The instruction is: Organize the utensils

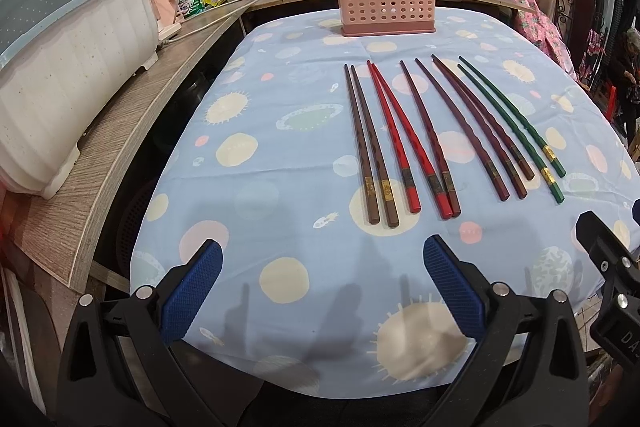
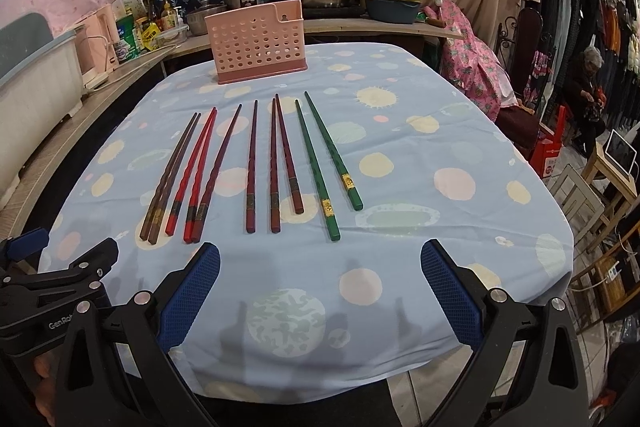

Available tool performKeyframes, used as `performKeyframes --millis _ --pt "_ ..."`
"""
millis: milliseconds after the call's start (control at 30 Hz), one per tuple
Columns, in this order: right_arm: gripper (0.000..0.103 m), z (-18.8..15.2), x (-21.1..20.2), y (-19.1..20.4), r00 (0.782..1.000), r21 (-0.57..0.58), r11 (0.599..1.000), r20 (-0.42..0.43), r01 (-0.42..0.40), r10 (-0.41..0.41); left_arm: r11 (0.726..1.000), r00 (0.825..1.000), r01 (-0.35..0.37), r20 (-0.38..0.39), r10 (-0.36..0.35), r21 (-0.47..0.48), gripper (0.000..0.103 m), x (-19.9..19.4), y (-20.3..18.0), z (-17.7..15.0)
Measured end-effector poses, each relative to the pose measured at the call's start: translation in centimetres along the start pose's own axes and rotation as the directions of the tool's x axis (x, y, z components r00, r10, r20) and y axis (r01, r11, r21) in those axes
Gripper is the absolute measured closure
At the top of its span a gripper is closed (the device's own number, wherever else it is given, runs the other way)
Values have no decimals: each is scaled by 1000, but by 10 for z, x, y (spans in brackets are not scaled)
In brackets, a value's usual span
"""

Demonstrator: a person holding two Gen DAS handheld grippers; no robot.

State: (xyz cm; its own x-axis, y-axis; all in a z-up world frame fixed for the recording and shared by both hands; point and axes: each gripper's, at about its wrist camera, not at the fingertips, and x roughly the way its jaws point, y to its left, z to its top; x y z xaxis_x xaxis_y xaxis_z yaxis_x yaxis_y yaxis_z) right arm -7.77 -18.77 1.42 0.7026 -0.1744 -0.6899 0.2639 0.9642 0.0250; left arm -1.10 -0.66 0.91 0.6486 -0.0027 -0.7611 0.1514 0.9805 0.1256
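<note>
L gripper wide open, low | R gripper same | chopsticks ahead

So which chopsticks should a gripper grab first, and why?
Probably the green pair: move the right gripper forward and lower it over their near ends. Both grippers are open and empty, all chopsticks lie flat on the cloth, and the green ones sit on the right, closest to that gripper. The pink holder waits empty-looking at the far edge.
</note>
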Motion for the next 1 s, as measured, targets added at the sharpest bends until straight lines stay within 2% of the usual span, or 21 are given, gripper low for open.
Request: performKeyframes --millis 200,367,667,1000 --pt "7 0 2 -2 1000 10 1000 -7 6 -6 1000 1000 20 -16 -21 -6 7 3 0 -1" --pt "7 3 9 -13 1000 30 1000 -14 7 -7 997 998 53 -42 -55 -48 7 12 7 2" --pt "7 16 31 -30 1000 43 999 -8 28 -27 993 997 47 -57 -53 -104 7 44 21 21" --pt "7 27 59 -33 999 39 999 -25 21 -20 996 996 26 -86 -33 -80 8 81 13 31"
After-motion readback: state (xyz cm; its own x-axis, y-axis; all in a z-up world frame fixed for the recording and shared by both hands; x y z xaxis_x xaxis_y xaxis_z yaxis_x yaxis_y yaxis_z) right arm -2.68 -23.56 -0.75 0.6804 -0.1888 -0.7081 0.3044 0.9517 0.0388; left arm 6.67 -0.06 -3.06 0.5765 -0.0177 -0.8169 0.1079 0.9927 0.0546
